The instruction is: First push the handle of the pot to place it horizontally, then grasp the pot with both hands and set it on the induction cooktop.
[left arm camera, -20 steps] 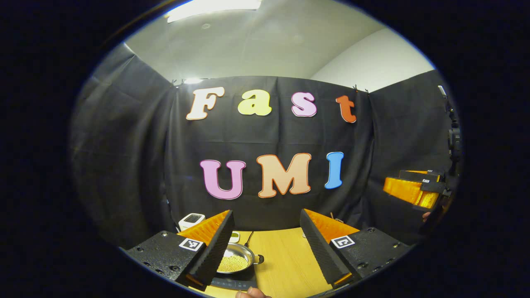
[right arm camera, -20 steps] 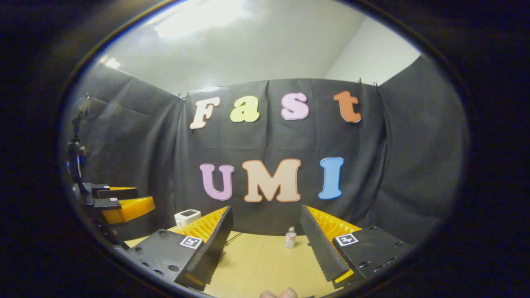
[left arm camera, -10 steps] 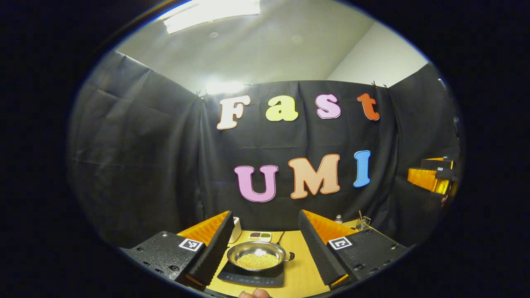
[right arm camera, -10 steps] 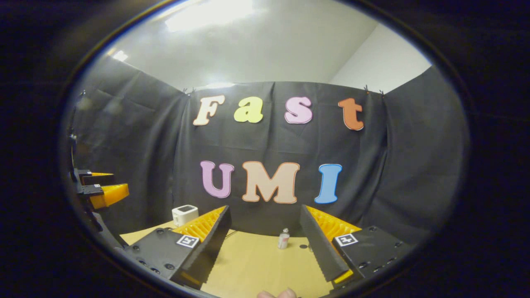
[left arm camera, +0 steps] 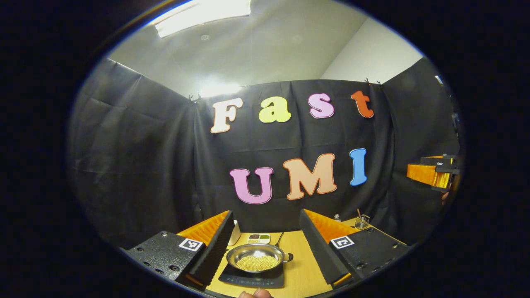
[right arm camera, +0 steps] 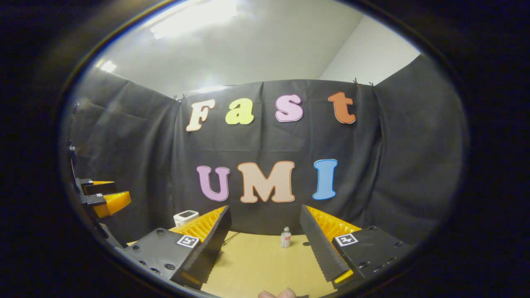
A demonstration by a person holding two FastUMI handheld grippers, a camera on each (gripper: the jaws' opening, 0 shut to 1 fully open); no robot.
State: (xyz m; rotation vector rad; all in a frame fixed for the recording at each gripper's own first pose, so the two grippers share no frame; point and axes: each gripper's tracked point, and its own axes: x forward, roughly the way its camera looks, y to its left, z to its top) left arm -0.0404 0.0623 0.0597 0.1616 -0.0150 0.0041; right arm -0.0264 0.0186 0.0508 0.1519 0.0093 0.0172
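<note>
In the left gripper view, the pot (left arm camera: 257, 257) is seen resting on the induction cooktop (left arm camera: 253, 278), its short handle pointing sideways to the right. Small yellow grains are held in the pot. The left gripper (left arm camera: 265, 244) is raised above and in front of the cooktop, spread wide, with nothing between its fingers. Behind the cooktop, a small divided dish (left arm camera: 258, 238) and a white appliance (left arm camera: 234, 232) are set on the counter (left arm camera: 301, 271). In the right gripper view, the right gripper (right arm camera: 265, 244) is likewise held wide open and empty above the counter, and a small bottle (right arm camera: 285, 237) is seen standing beyond it.
</note>
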